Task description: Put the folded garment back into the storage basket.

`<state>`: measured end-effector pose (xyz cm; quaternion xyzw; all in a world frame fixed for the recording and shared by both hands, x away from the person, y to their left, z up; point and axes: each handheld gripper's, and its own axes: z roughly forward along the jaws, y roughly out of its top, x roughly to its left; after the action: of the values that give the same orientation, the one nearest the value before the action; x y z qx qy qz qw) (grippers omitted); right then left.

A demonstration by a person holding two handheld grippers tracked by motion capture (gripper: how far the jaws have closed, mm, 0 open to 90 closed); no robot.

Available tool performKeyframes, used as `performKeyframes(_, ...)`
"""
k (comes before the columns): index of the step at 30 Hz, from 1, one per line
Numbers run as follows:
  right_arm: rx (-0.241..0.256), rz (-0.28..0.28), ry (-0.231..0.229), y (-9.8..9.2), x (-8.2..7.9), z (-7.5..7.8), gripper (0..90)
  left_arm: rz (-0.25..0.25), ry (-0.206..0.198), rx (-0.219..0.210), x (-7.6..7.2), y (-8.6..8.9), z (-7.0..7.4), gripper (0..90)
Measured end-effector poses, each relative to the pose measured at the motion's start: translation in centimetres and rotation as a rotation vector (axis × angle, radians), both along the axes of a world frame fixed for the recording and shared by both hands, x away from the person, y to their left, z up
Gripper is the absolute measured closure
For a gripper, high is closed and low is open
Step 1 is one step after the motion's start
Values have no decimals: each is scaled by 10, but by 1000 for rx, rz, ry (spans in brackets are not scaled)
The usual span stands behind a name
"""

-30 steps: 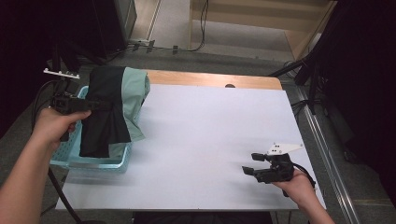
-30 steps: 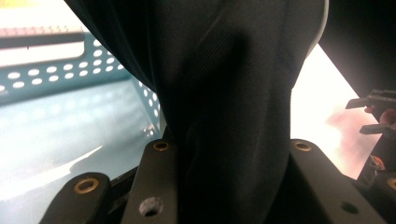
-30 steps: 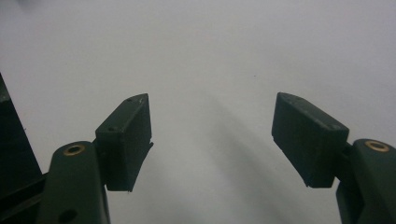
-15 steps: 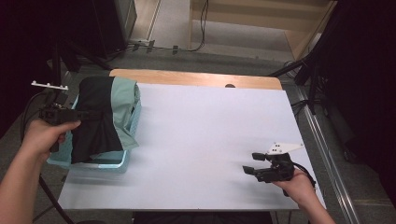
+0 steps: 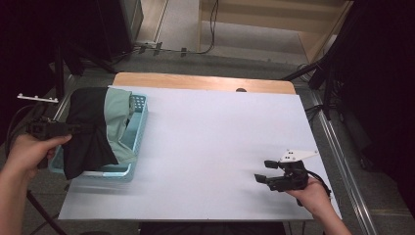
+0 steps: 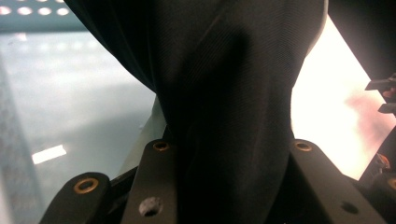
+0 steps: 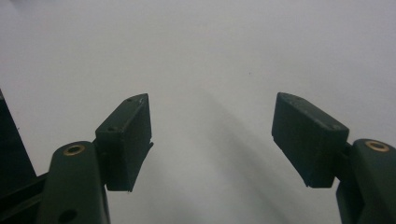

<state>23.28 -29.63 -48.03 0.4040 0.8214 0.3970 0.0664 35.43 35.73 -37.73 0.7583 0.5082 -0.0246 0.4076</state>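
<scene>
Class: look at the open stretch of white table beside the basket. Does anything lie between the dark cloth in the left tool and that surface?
Nothing visible does. The left tool grips the dark cloth over the blue basket; the white table beside it lies bare.

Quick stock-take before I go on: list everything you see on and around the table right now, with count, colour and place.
Black garment: one, black, draped over the basket's near-left side, pinched in the left tongs.
Green garment: one, pale green, lying in the basket beside the black one.
Basket: one, light blue, perforated, at the table's left edge.
Table: one, white top with a wooden strip along the far edge.
Left tongs: black, shut on the black garment, at the basket's left.
Right tongs: black, open, holding nothing, low over the near-right of the table.
</scene>
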Motion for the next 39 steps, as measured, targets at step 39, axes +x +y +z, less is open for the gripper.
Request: performKeyframes(39,3,-1,-3,0,0,1,270,19,64,74,27,-24,-43,693)
